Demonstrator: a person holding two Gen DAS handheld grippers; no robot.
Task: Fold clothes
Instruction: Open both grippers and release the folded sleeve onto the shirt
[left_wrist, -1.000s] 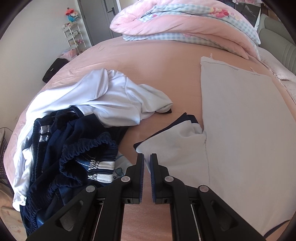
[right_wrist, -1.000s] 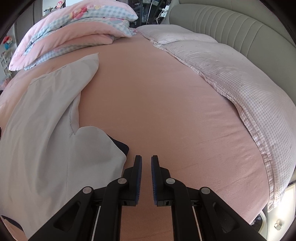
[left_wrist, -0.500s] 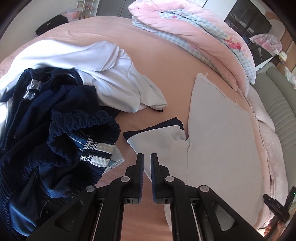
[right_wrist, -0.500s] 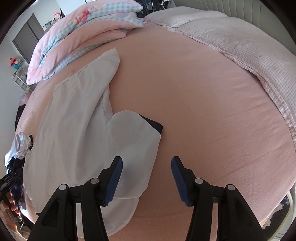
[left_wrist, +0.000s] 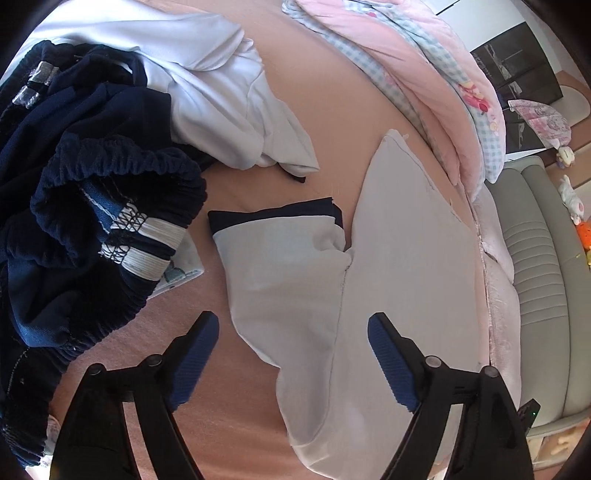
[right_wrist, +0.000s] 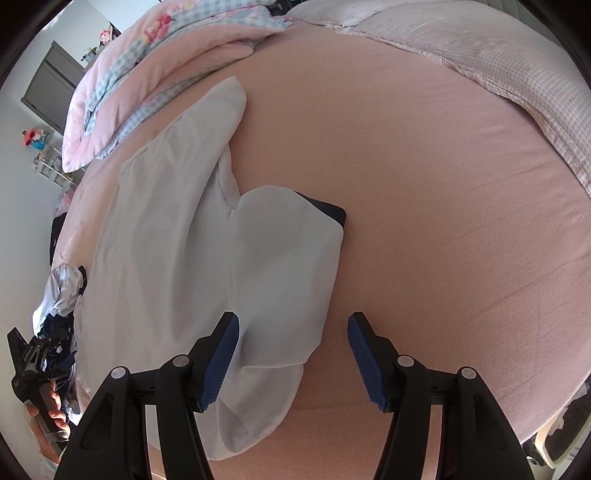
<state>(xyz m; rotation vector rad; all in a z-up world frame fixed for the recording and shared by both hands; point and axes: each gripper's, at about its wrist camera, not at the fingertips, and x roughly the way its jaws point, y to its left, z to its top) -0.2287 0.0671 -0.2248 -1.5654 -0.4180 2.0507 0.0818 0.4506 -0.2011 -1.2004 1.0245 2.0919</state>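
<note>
A white shirt (left_wrist: 399, 266) lies flat on the pink bed (left_wrist: 332, 110), with its left sleeve (left_wrist: 280, 266) folded out and ending in a navy cuff (left_wrist: 273, 214). My left gripper (left_wrist: 293, 332) hovers over that sleeve. Its jaws are opening, and the cloth lies below them, untouched. In the right wrist view the same shirt (right_wrist: 159, 240) shows its other sleeve (right_wrist: 284, 266) with a navy cuff (right_wrist: 330, 212). My right gripper (right_wrist: 291, 325) hangs above this sleeve's lower part, its jaws also opening and pressing on nothing.
A heap of navy and white clothes (left_wrist: 92, 206) lies left of the shirt. A folded pink quilt (left_wrist: 424, 74) sits at the far side. Checked bedding (right_wrist: 498, 74) and a grey padded headboard (left_wrist: 535, 266) line the right edge. A hand (right_wrist: 51, 406) holds the left gripper.
Both grippers went from shut to open. The left one rolled and swung in over the left sleeve. The right one tilted toward the right sleeve.
</note>
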